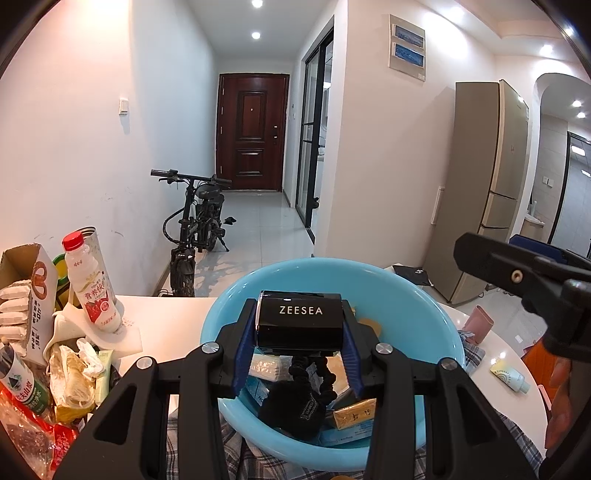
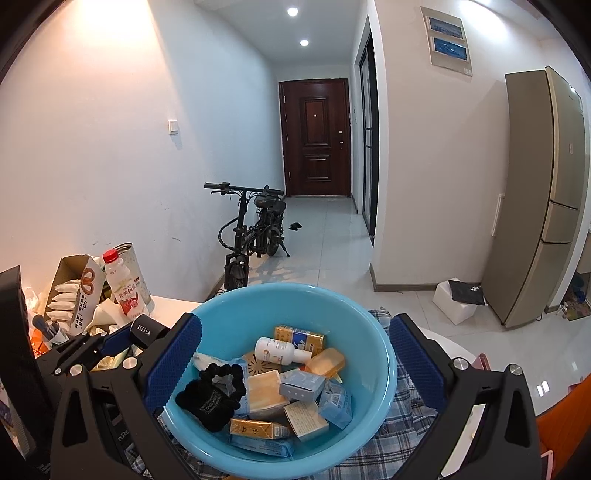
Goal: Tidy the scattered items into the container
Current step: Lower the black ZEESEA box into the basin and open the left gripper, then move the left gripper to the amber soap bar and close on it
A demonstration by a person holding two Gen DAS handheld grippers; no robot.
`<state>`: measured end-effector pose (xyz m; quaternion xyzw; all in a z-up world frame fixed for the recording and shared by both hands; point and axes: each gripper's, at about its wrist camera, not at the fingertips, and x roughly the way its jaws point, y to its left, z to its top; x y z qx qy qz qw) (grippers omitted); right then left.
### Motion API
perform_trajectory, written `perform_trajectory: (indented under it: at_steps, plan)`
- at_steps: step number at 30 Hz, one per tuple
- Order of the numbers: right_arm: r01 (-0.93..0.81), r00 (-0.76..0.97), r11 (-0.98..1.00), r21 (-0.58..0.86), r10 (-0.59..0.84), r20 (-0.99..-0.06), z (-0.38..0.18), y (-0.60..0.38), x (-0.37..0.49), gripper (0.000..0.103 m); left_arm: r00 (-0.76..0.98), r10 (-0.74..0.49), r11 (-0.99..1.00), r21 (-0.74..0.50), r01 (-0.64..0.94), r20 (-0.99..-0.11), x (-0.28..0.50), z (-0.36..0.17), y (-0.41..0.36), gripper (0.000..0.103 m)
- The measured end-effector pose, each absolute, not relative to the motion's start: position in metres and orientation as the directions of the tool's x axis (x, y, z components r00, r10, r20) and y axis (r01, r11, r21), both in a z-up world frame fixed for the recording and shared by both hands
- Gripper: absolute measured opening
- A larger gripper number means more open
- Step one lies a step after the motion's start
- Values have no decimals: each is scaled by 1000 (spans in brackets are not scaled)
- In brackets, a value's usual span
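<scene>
The left tongs point(image 1: 300, 325) clamp a glossy black rectangular ZEESEA box point(image 1: 300, 320) above the round light-blue plastic basin point(image 2: 384, 354) of small packets on the white bench point(image 1: 173, 325), while the right tongs point(image 2: 293, 352) gape over the basin.

Recessed ceiling spots point(image 1: 256, 35) lit both views brightly and evenly, with a warm wash on the wall point(image 2: 92, 74) up and left of the right gripper point(image 2: 295, 354). Fisheye bending curved the fridge point(image 2: 546, 192) at right, black vignette filled the corners, and focus stayed sharp throughout.
</scene>
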<state>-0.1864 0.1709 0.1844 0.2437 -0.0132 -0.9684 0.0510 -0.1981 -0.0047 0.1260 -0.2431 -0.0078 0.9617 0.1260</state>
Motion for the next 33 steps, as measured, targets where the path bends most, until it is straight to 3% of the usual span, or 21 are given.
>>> perform_trajectory:
  at_steps: [6, 8, 9, 10, 28, 33]
  plan:
    - [95, -893, -993, 64, -113, -436, 191, 172, -180, 103, -851, 253, -967, -81, -243, -461, -198, 127, -4, 41]
    - [96, -892, -994, 59, -112, -439, 192, 173, -179, 103, -853, 242, -970, -78, -232, -462, -199, 126, -4, 72]
    - [94, -892, -994, 59, -110, -439, 192, 173, -179, 103, -859, 225, -974, -70, -217, -460, -199, 125, -3, 99]
    - [93, -892, -994, 60, -110, -438, 192, 174, -179, 103, -868, 207, -977, -58, -204, -452, -198, 125, -2, 102]
    - [120, -891, -990, 77, -142, -430, 200, 180, -172, 103, -874, 171, -981, 2, -194, -455, -180, 126, 10, 102]
    - [132, -898, -987, 97, -160, -410, 209, 189, -164, 103, -836, 207, -972, -14, -233, -509, -155, 102, 15, 103]
